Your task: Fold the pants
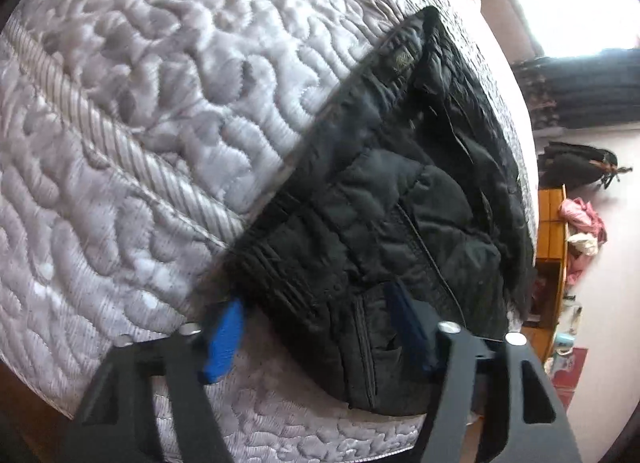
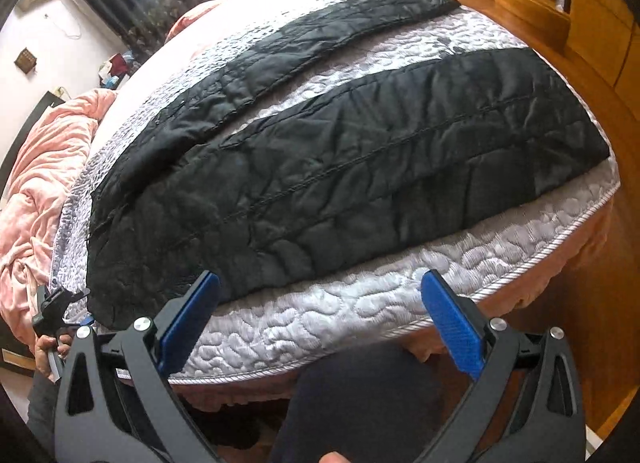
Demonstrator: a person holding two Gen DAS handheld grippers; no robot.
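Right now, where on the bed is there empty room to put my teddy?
The bare mattress strip between the pants and the near edge is free, and so is the narrow wedge between the two spread legs. It is crowded at the waistband, where the left gripper straddles the fabric.

Left tool (image 1: 320, 327): right pad sunk in dark folds of the pants (image 1: 380, 203), contact unreadable; motion blur throughout. Pants' lower waistband edge hidden behind the tool's frame. Shelf (image 1: 554, 231) clutter too small to identify. Left hand (image 2: 50, 349) mostly cut off by the frame edge, behind the right tool (image 2: 320, 303).
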